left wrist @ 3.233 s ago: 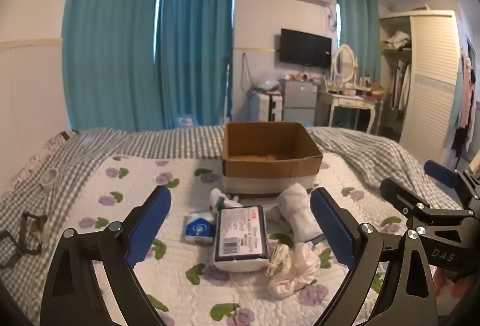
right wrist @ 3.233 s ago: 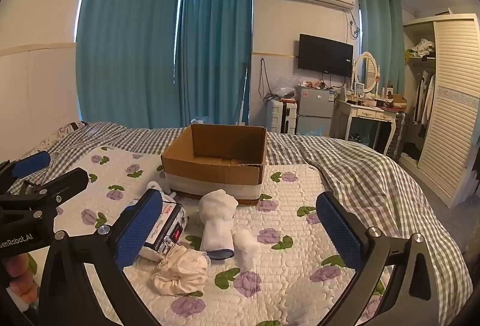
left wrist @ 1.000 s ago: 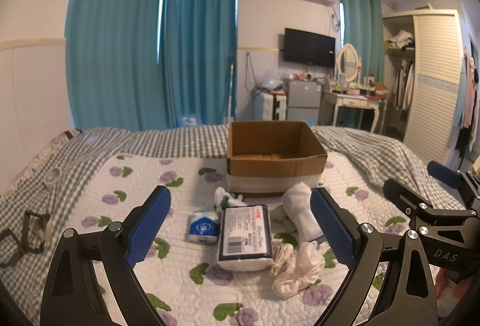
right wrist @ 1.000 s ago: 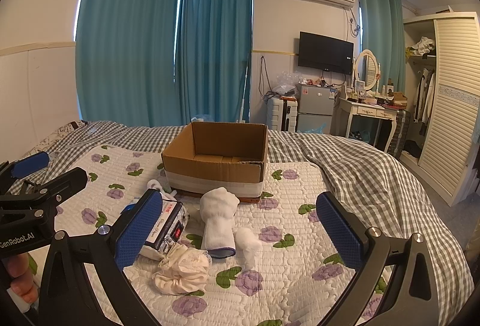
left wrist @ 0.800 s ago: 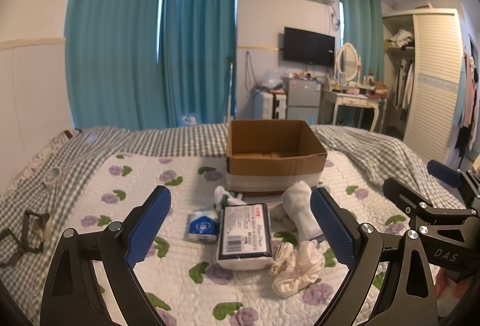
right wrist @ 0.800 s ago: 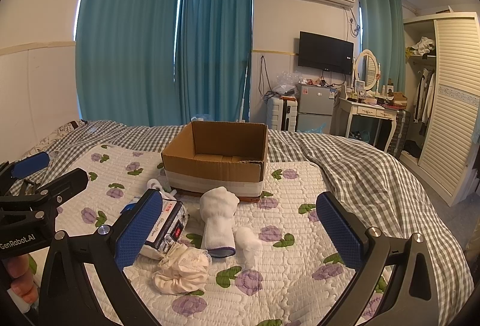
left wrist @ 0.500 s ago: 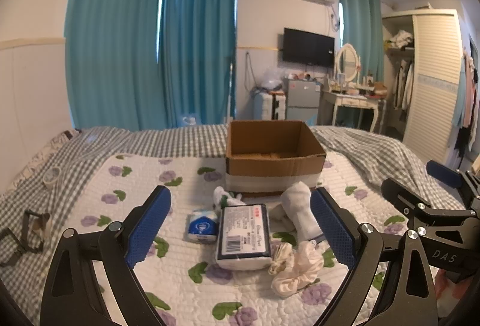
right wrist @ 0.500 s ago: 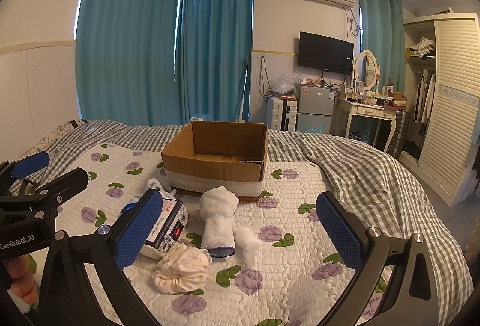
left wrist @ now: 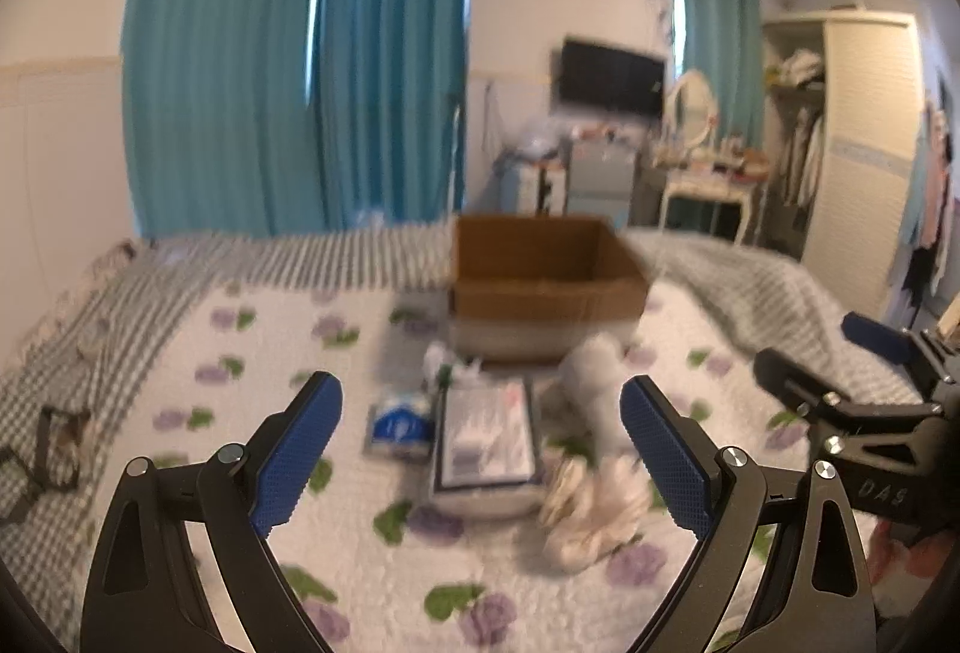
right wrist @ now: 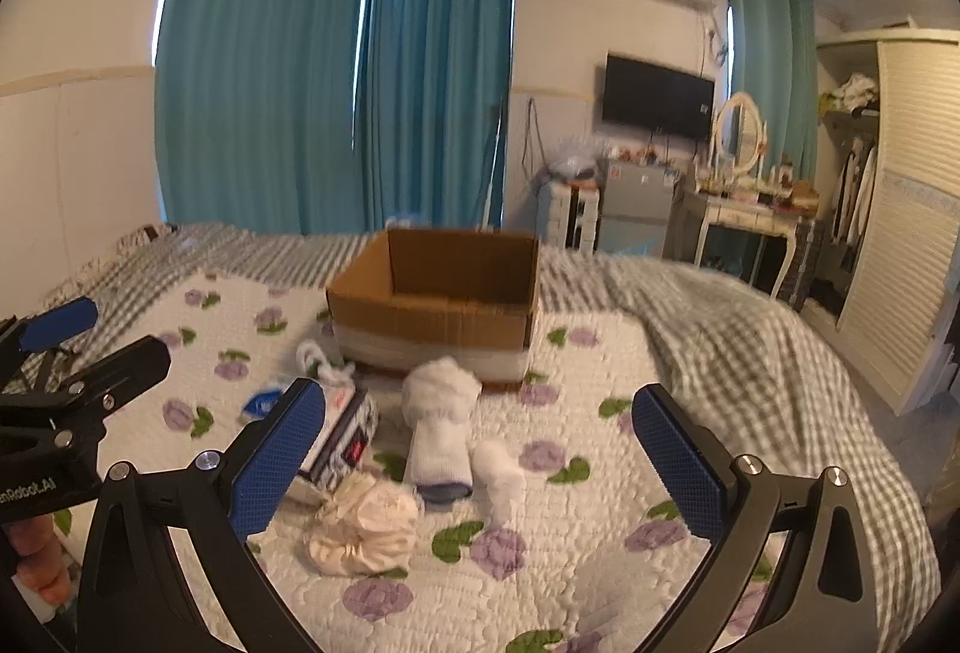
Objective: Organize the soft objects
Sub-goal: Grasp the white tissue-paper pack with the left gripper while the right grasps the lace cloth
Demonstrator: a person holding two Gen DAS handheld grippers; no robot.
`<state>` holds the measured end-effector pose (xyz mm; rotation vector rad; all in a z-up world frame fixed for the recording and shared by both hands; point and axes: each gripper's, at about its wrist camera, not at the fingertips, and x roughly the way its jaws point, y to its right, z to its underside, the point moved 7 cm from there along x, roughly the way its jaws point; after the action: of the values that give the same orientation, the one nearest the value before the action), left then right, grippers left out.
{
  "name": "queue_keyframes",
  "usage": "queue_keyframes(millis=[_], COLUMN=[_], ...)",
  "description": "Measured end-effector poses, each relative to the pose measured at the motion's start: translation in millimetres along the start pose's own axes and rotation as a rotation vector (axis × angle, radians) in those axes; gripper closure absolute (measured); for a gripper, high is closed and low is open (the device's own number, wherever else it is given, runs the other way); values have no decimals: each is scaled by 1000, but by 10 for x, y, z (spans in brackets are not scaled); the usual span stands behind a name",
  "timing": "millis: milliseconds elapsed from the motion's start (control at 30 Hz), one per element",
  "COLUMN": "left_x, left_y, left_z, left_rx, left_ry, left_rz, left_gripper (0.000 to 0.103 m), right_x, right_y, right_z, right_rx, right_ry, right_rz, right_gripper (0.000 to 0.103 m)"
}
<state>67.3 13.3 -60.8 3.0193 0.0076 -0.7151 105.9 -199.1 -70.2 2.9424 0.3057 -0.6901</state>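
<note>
An open cardboard box point(left wrist: 543, 281) point(right wrist: 441, 302) stands on the bed. In front of it lie soft things: a rolled white sock point(right wrist: 443, 422) point(left wrist: 597, 383), a small white sock point(right wrist: 501, 470), a cream bundle point(right wrist: 363, 524) point(left wrist: 591, 509), a wrapped tissue pack point(left wrist: 486, 440) point(right wrist: 339, 434), a small blue-and-white packet point(left wrist: 399, 422) point(right wrist: 261, 401) and a knotted white bag point(right wrist: 324, 362). My left gripper point(left wrist: 480, 458) is open and empty, above the tissue pack. My right gripper point(right wrist: 480, 452) is open and empty, above the socks.
The bed has a white floral quilt point(right wrist: 576, 581) and a grey checked blanket point(right wrist: 738, 329). Dark straps point(left wrist: 51, 443) lie at the left edge. Beyond the bed stand a dressing table point(right wrist: 750, 215), a wardrobe point(right wrist: 906, 245) and teal curtains point(right wrist: 336, 77).
Both views are now blurred by motion and have shifted slightly. Both grippers stay open and the objects on the bed have not moved.
</note>
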Motion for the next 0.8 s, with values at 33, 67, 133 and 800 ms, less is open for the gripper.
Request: queue_keyframes(millis=[33, 67, 133, 800], left_x=[100, 163, 336, 862], left_y=[-42, -69, -135, -137], left_z=[94, 165, 337, 838], left_rx=[-8, -14, -34, -7], left_ry=[-37, -62, -126, -304], left_rz=[-8, -12, -22, -30], left_gripper=[7, 7, 7, 7], right_x=[81, 197, 411, 996], right_y=[-16, -43, -131, -527], right_z=[62, 154, 347, 861], right_rx=[-1, -3, -17, -10], right_ry=[-28, -68, -141, -338], right_rz=[-5, -12, -28, -244], right_gripper=[0, 0, 0, 83])
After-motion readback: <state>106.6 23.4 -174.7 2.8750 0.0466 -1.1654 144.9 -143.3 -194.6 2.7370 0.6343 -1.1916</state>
